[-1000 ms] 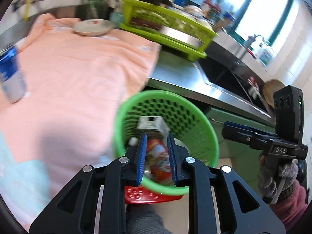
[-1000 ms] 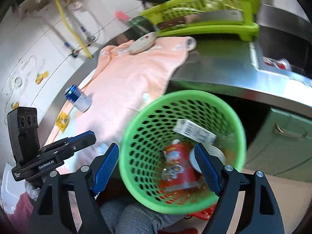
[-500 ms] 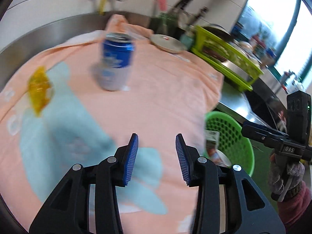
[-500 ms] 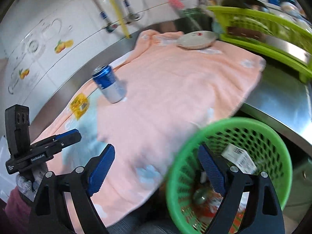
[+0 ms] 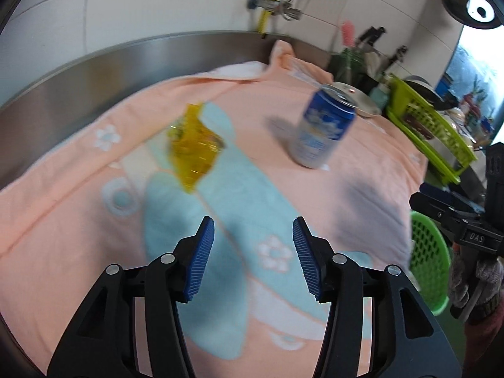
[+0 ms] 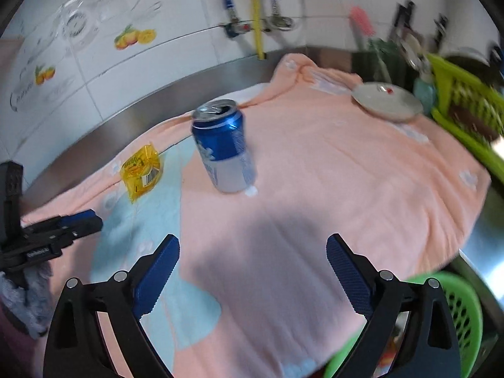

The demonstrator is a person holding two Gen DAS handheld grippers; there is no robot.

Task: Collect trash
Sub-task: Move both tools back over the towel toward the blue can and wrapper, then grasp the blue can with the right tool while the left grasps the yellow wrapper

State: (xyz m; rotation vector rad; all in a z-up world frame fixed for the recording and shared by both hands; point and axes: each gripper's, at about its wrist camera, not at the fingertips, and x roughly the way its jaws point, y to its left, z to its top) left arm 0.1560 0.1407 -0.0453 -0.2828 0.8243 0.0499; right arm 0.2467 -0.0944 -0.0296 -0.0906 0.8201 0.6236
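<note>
Left gripper [image 5: 253, 253]: jaws opening, nothing between them, above the peach towel [image 5: 78, 220]. Right gripper [image 6: 253, 275]: jaws opening wide, also empty. Ahead of both, a blue can [image 6: 224, 146] stands upright on the towel; a yellow wrapper [image 6: 141, 172] lies near it. The green basket [image 6: 463, 312] sits beside the counter edge.

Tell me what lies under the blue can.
The blue can stands upright on a peach towel with light-blue patterns. The towel covers the steel counter beneath, so that surface is hidden there.
</note>
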